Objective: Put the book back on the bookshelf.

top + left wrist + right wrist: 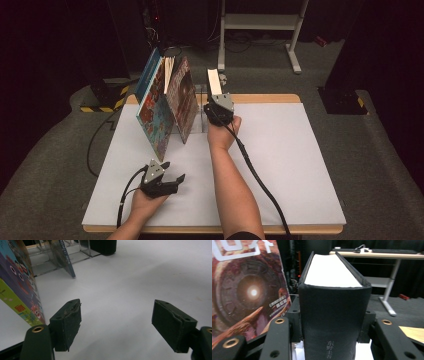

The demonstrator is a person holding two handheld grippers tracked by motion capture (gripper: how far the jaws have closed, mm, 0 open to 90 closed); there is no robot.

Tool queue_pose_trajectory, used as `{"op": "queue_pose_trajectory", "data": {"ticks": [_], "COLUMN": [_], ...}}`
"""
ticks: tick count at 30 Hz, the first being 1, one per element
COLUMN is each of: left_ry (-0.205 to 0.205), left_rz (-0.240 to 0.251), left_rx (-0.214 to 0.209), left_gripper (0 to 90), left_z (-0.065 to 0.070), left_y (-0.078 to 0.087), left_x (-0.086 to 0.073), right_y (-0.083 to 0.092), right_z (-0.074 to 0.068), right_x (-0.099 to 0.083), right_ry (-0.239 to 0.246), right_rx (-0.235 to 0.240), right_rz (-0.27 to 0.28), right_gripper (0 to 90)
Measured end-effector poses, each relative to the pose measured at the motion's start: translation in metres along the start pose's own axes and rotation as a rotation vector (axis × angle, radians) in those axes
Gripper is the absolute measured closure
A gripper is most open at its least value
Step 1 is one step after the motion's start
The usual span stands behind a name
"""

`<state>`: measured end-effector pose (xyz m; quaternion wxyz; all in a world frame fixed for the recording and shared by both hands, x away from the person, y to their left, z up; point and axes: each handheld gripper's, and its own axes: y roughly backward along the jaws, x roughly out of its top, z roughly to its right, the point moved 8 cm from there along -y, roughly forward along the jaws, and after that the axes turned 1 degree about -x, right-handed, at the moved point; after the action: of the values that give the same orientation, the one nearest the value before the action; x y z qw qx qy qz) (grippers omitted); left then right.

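A thick black book with white page edges stands upright at the back middle of the white tabletop. My right gripper is shut on its spine. In the right gripper view the black book sits between the jaws of the right gripper, with both pads against its covers. A large colourful book and a reddish-brown book lean to its left. My left gripper rests near the front left, open. In its own view the left gripper holds nothing.
A clear plastic book rack holds the leaning books, and a thin blue-spined book is propped in it. The colourful book stands close to my left jaw. A white desk frame stands on the floor behind the table.
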<state>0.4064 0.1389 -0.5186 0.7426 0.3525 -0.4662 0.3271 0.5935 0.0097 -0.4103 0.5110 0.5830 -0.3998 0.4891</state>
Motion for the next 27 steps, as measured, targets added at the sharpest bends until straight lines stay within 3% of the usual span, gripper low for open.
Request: {"op": "queue_pose_trajectory", "data": {"ticks": [10, 27], "left_ry": [-0.001, -0.006], "left_rz": [0.004, 0.004], "left_rx": [-0.005, -0.003], "left_gripper": [23.8, 24.0], "left_z": [0.0003, 0.0005], "left_y": [0.0006, 0.0006], "left_x": [0.0003, 0.0001], "right_y": [-0.0038, -0.0094], "right_z": [-0.0028, -0.0019], "right_x": [-0.0002, 0.0005], "right_ry": [0.006, 0.008], "right_rx": [-0.055, -0.067], "right_rz": [0.034, 0.043], "right_gripper": [53.5, 53.1]}}
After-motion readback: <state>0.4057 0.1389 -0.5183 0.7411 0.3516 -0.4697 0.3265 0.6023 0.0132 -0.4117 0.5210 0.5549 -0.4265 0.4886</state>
